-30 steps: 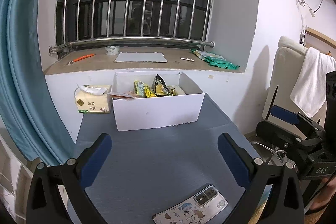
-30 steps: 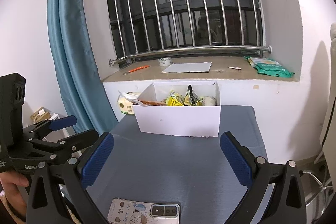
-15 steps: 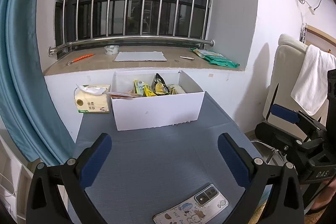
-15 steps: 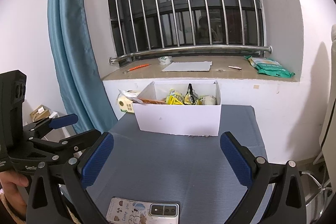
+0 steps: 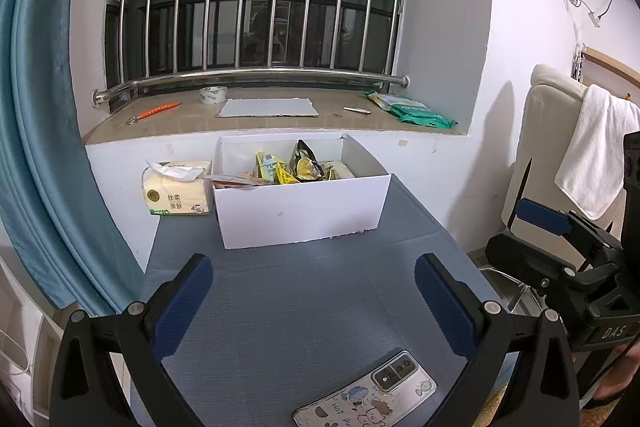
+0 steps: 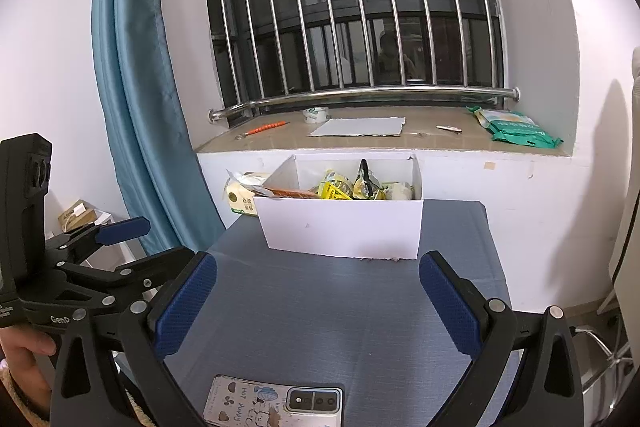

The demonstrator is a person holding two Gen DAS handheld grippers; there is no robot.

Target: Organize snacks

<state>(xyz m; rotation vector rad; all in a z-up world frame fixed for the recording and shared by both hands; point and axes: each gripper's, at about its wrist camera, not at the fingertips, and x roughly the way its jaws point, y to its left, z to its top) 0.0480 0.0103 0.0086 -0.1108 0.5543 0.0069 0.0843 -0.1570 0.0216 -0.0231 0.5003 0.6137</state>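
Two views were examined, left wrist first.

Left wrist view: the left hand-held gripper [image 5: 312, 291], black with blue-padded fingers [image 5: 182, 301], stands wide open and holds nothing. It hangs over the near part of the blue-grey cloth-covered table [image 5: 304, 307]. One white rectangular cardboard box [image 5: 300, 205] sits at the far end of the table, well ahead of the fingertips and roughly centred between them. The yellow and dark snack packets [image 5: 298, 169] lie inside it; they overlap, so an exact count cannot be given. One soft pack of tissues [image 5: 176, 193] stands just beside the box on its left. One phone in a cartoon-printed case [image 5: 366, 401] lies camera side up on the table, near its front edge. The right hand-held gripper [image 5: 560, 247] appears off the table's right edge, its jaws parted and empty.

Right wrist view: the right hand-held gripper [image 6: 318, 295] is likewise spread wide with nothing between its fingers. The same box [image 6: 340, 227] lies straight ahead, well apart from it, with the snack packets [image 6: 352, 187] showing above the rim. The phone [image 6: 276, 403] lies between the finger bases. The left hand-held gripper [image 6: 132, 247] shows at left, held by a hand [image 6: 20, 359], jaws apart.
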